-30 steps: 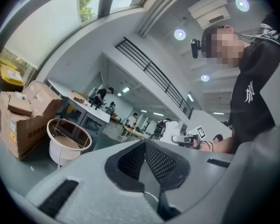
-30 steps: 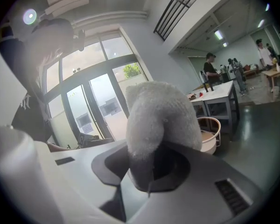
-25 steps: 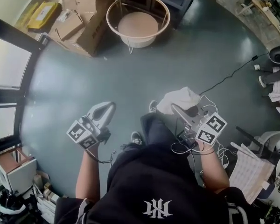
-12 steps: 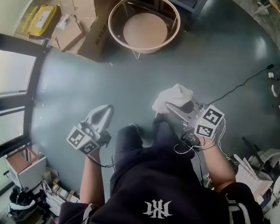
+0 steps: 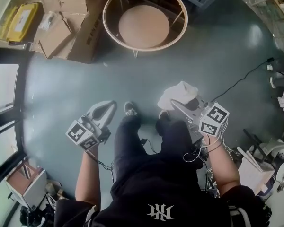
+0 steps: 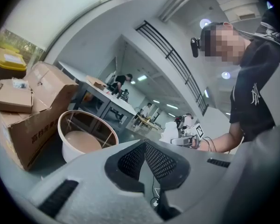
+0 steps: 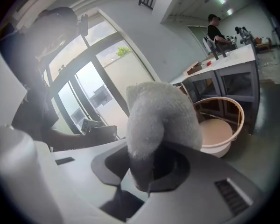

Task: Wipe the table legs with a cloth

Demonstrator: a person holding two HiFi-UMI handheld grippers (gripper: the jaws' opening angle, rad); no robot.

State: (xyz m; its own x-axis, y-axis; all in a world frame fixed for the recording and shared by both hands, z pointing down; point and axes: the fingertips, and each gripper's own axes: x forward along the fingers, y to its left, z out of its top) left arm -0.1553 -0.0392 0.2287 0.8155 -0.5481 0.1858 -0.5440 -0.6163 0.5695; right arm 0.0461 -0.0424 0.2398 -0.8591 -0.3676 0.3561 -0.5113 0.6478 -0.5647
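Right gripper view: the right gripper (image 7: pixel 151 174) has its jaws clamped on the white cloth (image 7: pixel 161 120), which bunches forward to serve as a wiping pad. The left gripper (image 6: pixel 144 149) is closed, empty and held aside. The round table (image 5: pixel 143 48) stands far ahead, well apart, its legs not yet reached.

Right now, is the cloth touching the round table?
Apart. The head view shows the cloth, held in the right hand-held gripper, with a stretch of bare floor between it and the table.
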